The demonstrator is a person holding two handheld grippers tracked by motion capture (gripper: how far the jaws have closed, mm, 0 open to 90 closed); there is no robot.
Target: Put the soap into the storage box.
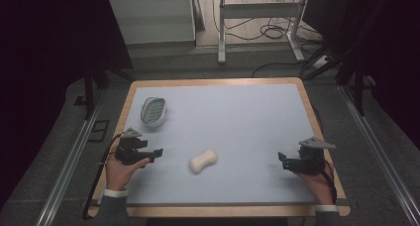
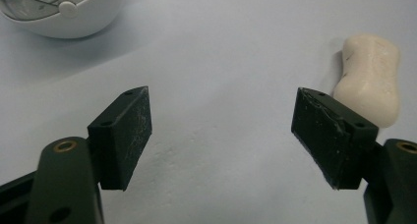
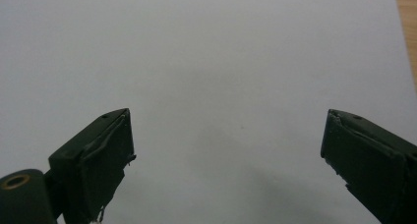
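The soap (image 1: 203, 160) lies on the mat (image 1: 247, 117) between the two grippers, nearer the left one, with the dish (image 1: 152, 111) farther back. It looks hard, light and probably slick (a waisted bar), so the narrow middle seems the best hold. The left gripper (image 1: 155, 154) stands wide open, holding nothing; the right gripper (image 1: 282, 160) is likewise spread and empty.

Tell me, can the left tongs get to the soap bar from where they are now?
Probably yes. The left tongs are open and empty, and the soap bar lies just off to their side on the bare blue mat. Nothing sits between them; the soap dish is farther back, out of the way.
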